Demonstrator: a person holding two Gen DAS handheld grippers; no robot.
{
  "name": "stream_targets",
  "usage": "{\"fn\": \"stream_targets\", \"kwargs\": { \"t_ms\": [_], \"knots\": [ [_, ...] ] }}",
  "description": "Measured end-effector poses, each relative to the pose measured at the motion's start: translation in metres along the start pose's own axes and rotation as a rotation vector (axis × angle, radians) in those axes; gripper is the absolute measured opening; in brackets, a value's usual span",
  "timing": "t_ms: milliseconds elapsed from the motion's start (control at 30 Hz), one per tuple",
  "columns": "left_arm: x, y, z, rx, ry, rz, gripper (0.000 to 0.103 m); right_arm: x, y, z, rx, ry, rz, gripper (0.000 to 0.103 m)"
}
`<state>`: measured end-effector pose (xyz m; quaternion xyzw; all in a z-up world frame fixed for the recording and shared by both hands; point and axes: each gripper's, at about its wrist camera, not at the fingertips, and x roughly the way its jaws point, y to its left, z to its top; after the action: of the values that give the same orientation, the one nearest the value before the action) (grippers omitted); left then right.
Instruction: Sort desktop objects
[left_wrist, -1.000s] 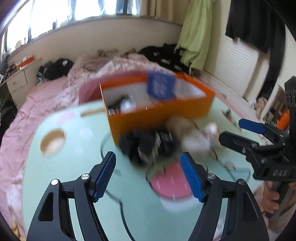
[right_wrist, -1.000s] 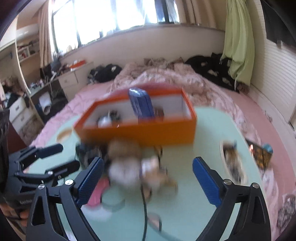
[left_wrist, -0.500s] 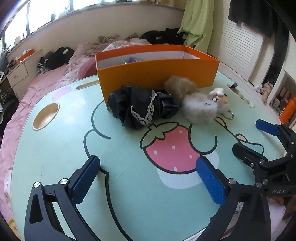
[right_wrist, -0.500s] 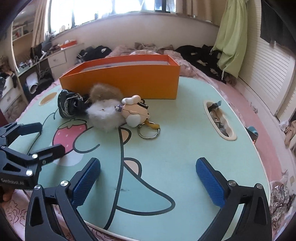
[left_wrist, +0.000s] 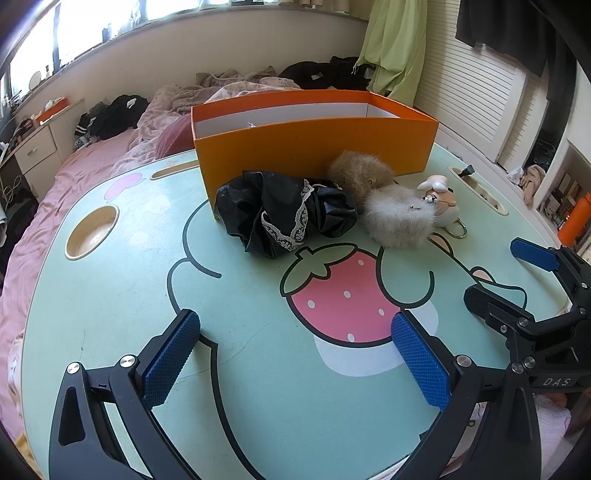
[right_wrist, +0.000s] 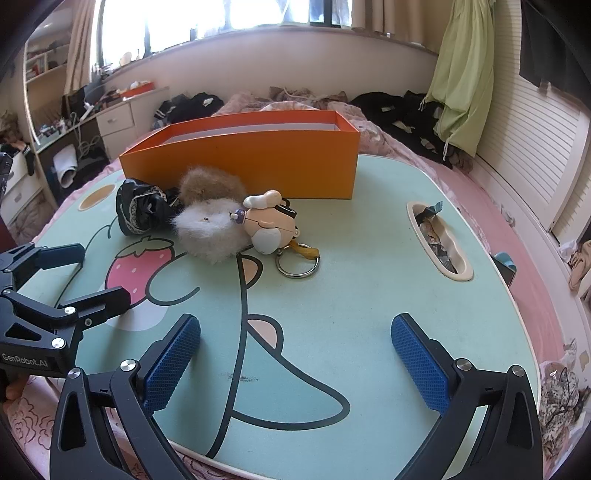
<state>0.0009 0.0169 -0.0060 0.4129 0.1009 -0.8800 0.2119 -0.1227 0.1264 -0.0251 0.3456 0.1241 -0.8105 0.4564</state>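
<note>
Knurled blue rubber pads line the black left gripper (left_wrist: 295, 354) and right gripper (right_wrist: 295, 354); both stand spread wide over the smooth mint-green cartoon-printed tabletop (left_wrist: 110, 302), holding nothing. Farther on lie a crumpled glossy black lace-trimmed cloth (left_wrist: 284, 218), a fluffy white pom-pom (right_wrist: 210, 230) touching a tan one (right_wrist: 212, 186), and a rounded plastic dog-shaped keychain (right_wrist: 269, 225) with a metal ring. Behind them stands the rectangular orange cardboard box (left_wrist: 314, 147).
</note>
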Motion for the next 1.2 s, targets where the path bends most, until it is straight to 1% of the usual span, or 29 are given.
{"fn": "stream_targets", "kwargs": {
  "t_ms": [633, 833, 1000, 1067, 1100, 1200],
  "knots": [
    [0.0, 0.0, 0.0, -0.001, 0.0, 0.001, 0.103, 0.0, 0.0, -0.001, 0.007, -0.003, -0.006, 0.103],
    [0.0, 0.0, 0.0, -0.001, 0.001, 0.001, 0.103, -0.001, 0.002, 0.004, 0.004, -0.023, -0.003, 0.103],
    [0.0, 0.001, 0.0, -0.002, 0.001, 0.0, 0.103, -0.001, -0.008, 0.007, 0.03, -0.041, -0.012, 0.103],
    [-0.001, 0.0, 0.0, -0.004, 0.001, -0.001, 0.103, 0.0, -0.012, 0.015, 0.045, -0.044, 0.028, 0.1],
    [-0.001, 0.0, 0.0, -0.004, 0.001, -0.001, 0.103, 0.0, -0.012, 0.021, 0.051, -0.051, 0.043, 0.096],
    [-0.001, 0.001, 0.0, -0.005, 0.001, -0.002, 0.103, 0.003, -0.013, 0.041, 0.088, -0.062, 0.076, 0.091]
  ]
}}
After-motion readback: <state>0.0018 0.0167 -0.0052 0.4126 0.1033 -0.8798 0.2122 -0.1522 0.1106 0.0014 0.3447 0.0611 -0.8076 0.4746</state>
